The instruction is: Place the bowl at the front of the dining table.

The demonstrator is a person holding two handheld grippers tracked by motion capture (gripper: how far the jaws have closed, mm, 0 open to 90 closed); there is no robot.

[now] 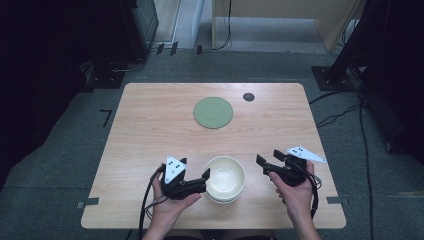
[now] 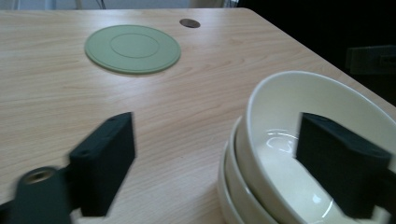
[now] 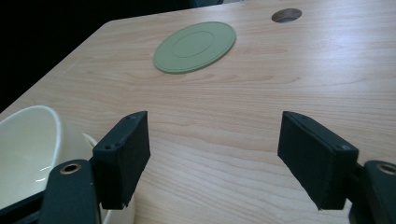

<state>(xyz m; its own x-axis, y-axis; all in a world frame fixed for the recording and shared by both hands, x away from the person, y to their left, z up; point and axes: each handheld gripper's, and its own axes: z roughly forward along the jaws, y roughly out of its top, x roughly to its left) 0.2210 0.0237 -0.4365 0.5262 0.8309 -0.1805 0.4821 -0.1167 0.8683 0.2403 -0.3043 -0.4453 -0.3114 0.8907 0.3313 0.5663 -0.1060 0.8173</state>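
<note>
Left gripper (image 1: 205, 176) sits at the near edge of the table (image 1: 150, 145), its jaws spread: in the left gripper view one jaw hangs inside the top bowl of the stack of cream bowls (image 2: 299, 154), the other outside over bare wood, so the rim runs between them without either pad pressing on it. No earlier frame is given, so nothing more can be said of the jaws. Just beside that stack, on its far side from this gripper, the right gripper (image 1: 267, 160) hovers with jaws apart and nothing between them; the bowls (image 3: 28, 149) lie at the left of its view. Well beyond both grippers, toward the table's far edge, lies a flat green round mat (image 1: 213, 112), and near it a small dark hole (image 1: 248, 97) in the tabletop.
</note>
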